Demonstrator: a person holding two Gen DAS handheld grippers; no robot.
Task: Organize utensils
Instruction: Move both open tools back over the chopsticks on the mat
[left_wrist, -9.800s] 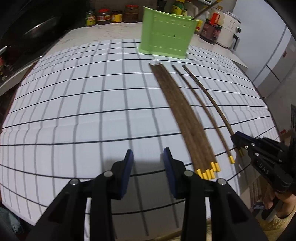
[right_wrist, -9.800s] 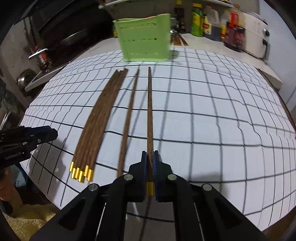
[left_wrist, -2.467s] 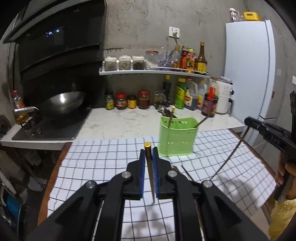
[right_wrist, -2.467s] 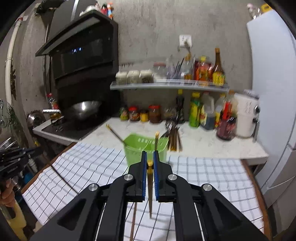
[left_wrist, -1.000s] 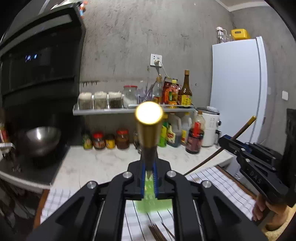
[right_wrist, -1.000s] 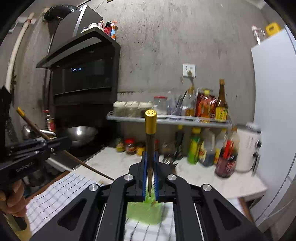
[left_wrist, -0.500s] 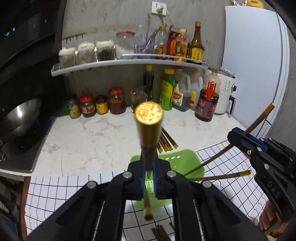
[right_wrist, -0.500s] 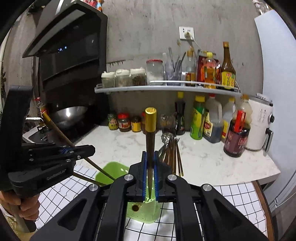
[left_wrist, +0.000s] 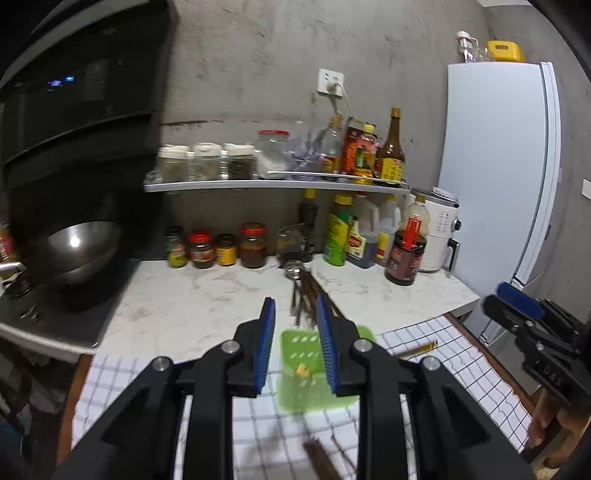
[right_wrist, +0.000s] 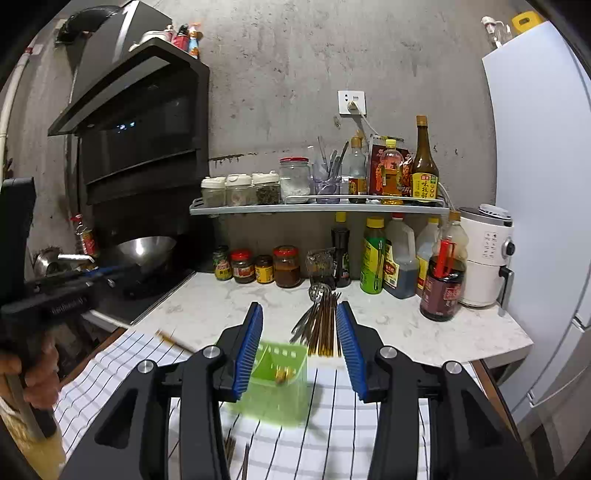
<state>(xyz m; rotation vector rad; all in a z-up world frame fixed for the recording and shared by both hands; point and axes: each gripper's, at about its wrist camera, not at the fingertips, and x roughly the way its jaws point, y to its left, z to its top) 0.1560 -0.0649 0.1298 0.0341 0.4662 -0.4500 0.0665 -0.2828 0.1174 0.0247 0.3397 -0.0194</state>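
Above the green holder (right_wrist: 279, 384) on the checked worktop (right_wrist: 332, 435), both the left gripper (left_wrist: 295, 350) and right gripper (right_wrist: 301, 350) hang with jaws wide and empty, while remaining chopsticks (left_wrist: 321, 458), light, stiff and probably slick, want pinching near their gold-capped ends.

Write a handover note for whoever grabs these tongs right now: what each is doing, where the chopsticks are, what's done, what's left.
Left tongs: open, empty, above the green holder.
Right tongs: open, empty, above the same holder.
Done: a gold chopstick tip shows inside the holder.
Unclear: another gold-tipped chopstick lies beside the holder over the checked cloth; I cannot tell whether its far end is in.
Left: brown chopsticks on the cloth, nearer the cameras. A utensil pile lies on the counter behind the holder.
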